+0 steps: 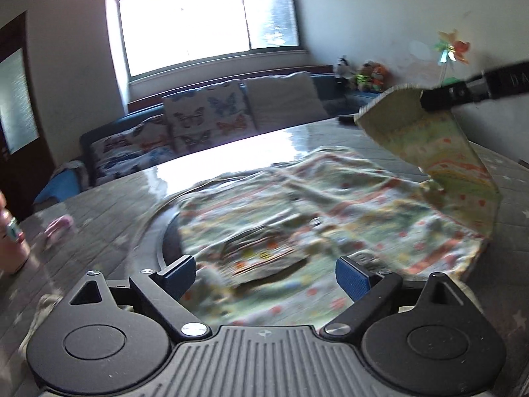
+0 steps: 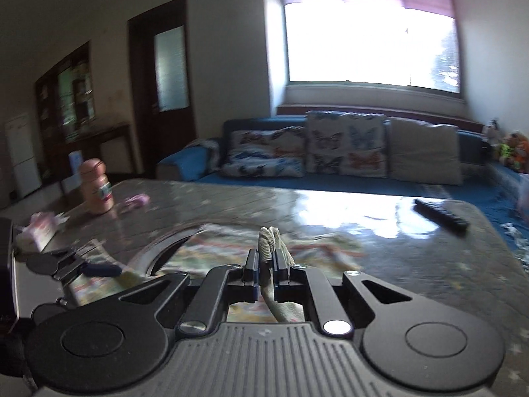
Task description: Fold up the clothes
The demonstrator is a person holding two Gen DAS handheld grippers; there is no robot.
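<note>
Two grippers, one garment, one table. From my left wrist view, left to right: a pink bottle (image 1: 11, 235) at the table's left edge; a small pink item (image 1: 59, 226) just beside it; my left gripper (image 1: 266, 273), jaws spread wide with nothing between them, low over the garment (image 1: 297, 211). The garment, a pale printed cloth, lies rumpled across the glossy grey table (image 1: 115, 218), partly covering a round dark inset (image 1: 170, 241). Its right edge is lifted off the table, pinched by my right gripper (image 1: 429, 99), which reaches in from the right.

From my right wrist view: a doorway (image 2: 165, 76) at left; the bottle (image 2: 97, 187) on the table; my right gripper (image 2: 266, 266), jaws closed on a fold of cloth; a blue sofa (image 2: 330, 178) with butterfly cushions (image 2: 344, 145) beneath a bright window (image 2: 367, 36); a black remote (image 2: 441, 218) at the table's far right.
</note>
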